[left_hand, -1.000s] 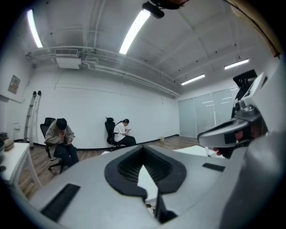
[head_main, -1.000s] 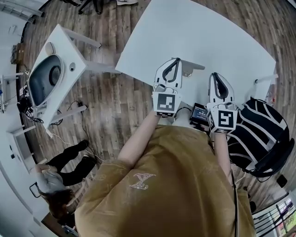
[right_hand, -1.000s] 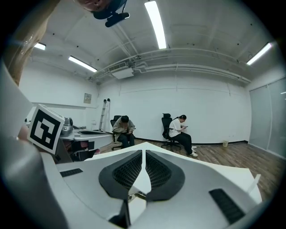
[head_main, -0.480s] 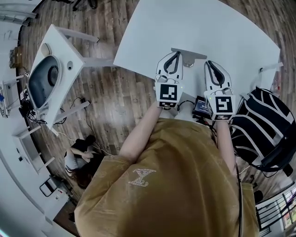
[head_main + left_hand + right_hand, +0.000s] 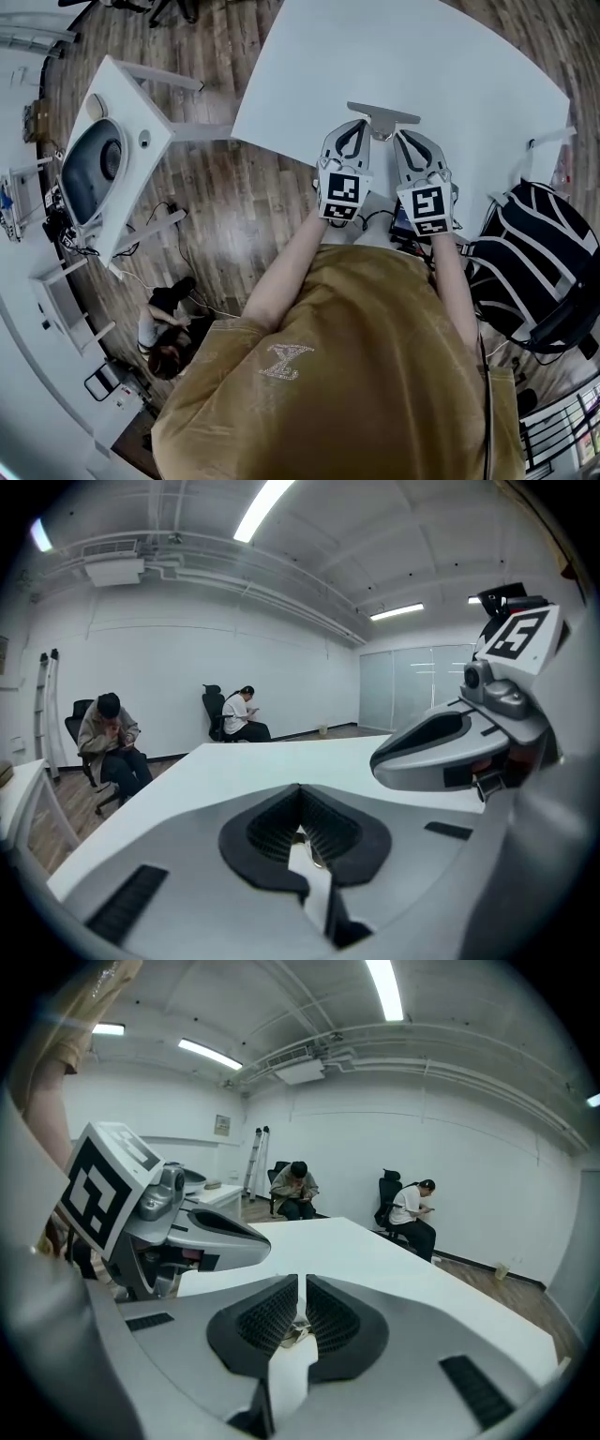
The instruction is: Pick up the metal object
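Note:
A flat grey T-shaped metal object [image 5: 384, 114] lies on the white table [image 5: 450, 66] near its front edge. My left gripper [image 5: 360, 123] is shut, its tip just left of the object's short stem. To the stem's right is my right gripper [image 5: 397, 134], also shut, angled in toward the left one. In the left gripper view the pads [image 5: 281, 822] meet and a small metal glint [image 5: 312, 853] shows through the slit beneath them. The right gripper view shows the same: closed pads [image 5: 323, 1312] and a metal bit [image 5: 294, 1333] low in the gap.
A small white side table [image 5: 141, 112] carrying a grey round device [image 5: 94, 164] stands to the left. A black-and-white striped bag [image 5: 530, 262] sits at the right. A black device [image 5: 403, 218] lies at the table's near edge. Two people [image 5: 300, 1190] sit on chairs beyond the table.
Both grippers have moved forward onto the table and drawn together around the metal object's stem; the right one swung left toward the left one. Both stay shut.

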{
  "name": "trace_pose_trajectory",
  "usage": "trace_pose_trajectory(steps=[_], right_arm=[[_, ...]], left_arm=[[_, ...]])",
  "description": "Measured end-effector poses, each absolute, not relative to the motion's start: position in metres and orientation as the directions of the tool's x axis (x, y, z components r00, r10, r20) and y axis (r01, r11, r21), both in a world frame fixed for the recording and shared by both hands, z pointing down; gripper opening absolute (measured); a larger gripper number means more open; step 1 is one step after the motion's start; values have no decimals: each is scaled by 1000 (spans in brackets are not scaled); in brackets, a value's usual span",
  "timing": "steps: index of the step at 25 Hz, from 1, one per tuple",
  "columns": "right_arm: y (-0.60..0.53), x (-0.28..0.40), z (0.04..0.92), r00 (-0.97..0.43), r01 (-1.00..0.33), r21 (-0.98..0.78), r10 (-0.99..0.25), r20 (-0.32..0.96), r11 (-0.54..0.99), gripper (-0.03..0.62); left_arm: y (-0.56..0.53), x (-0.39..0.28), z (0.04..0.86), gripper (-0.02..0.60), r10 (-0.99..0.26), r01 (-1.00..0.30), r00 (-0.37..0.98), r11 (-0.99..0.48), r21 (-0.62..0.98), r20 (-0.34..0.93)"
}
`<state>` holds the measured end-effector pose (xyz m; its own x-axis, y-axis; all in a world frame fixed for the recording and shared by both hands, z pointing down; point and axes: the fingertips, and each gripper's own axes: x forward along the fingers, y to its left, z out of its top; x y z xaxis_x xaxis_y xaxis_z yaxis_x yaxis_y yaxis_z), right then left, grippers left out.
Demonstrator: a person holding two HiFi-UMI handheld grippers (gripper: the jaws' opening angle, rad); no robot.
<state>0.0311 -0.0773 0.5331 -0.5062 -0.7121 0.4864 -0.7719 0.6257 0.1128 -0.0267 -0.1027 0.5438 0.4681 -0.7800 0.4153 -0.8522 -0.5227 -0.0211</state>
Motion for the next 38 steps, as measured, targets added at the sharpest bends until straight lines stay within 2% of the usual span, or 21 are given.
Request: trace_pose_trajectory(steps=[10,13,17,23,32,38], right_arm=[[-80,22,573,-461,-670,235,-643,612,704,12],[-81,18,582,-438,-617,300,-634,637,727,67],[-80,13,594,-408,-539,382,-630,661,751,87],[-80,6,609,-364,-435,514,-667,650,739,89],[-90,3,623,-310,-405,564,-688,656,720,89],[-97,-1,621,-262,-380,641,-743,616,667,87]], left_arm=[[-102,-26,577,2,-721,-841,484,-540,36,496],[-103,-28,583,2,-713,-844,481,-535,48,510],[-103,-29,590,2,-699,-842,482,-537,57,528],[-101,-31,601,2,-684,-842,476,-536,62,552],[-102,-31,611,3,-674,-846,468,-529,68,573],[-101,-27,614,2,-664,-842,471,-535,72,581]])
